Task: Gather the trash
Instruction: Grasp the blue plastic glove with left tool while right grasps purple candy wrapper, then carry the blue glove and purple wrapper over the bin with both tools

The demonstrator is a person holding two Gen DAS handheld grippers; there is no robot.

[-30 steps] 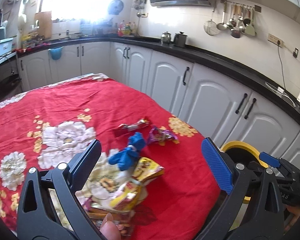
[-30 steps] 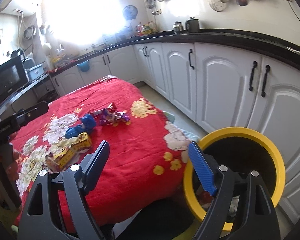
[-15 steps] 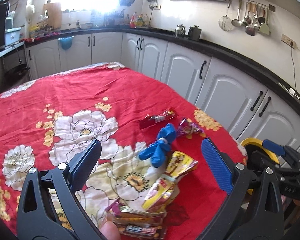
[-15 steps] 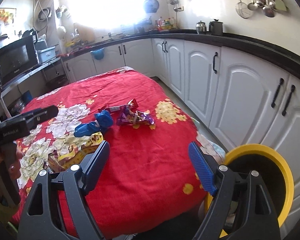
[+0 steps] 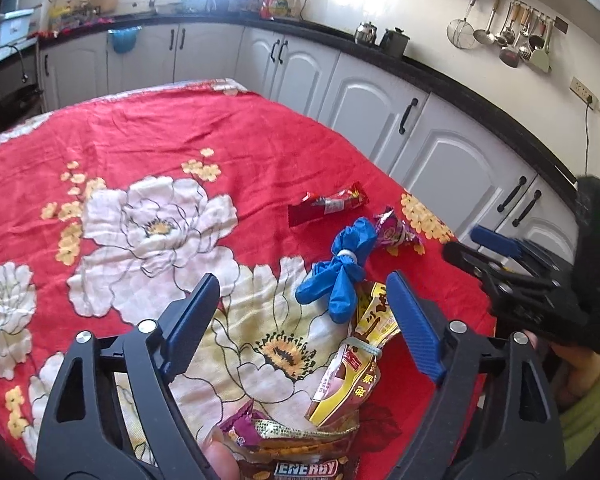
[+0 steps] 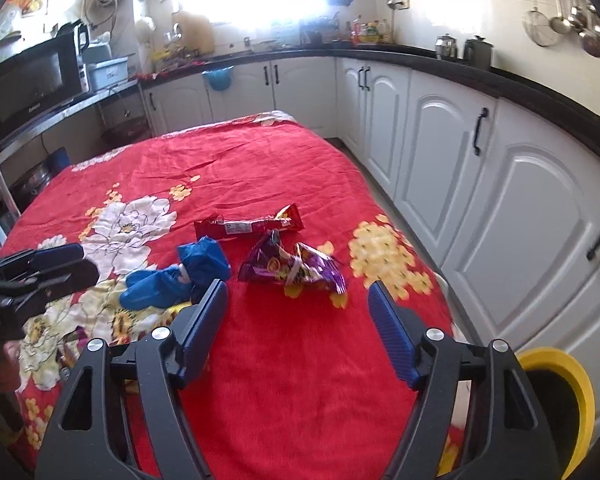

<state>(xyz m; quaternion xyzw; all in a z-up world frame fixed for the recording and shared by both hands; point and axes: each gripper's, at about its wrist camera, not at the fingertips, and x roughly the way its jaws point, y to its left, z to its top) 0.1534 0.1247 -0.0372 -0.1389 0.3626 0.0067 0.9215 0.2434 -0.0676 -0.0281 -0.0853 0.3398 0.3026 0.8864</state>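
Left wrist view: the left tongs (image 5: 300, 320), spread with nothing pinched and just closing a little, hang over the yellow packet (image 5: 354, 364); an "ENERGY" wrapper (image 5: 300, 466) lies at 6 o'clock. Closing now might also catch the blue glove (image 5: 340, 276) just beside it. The right tongs (image 6: 298, 320), also spread and narrowing, face the purple wrapper (image 6: 296, 268); the bin (image 6: 560, 396) sits at 4 o'clock.

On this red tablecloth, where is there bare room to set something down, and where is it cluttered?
Free: the far half of the tablecloth, beyond the red wrapper, and the strip between the purple wrapper and the right gripper. Crowded: the near corner, where blue bundle, yellow packet and energy-bar wrapper bunch by the left gripper.
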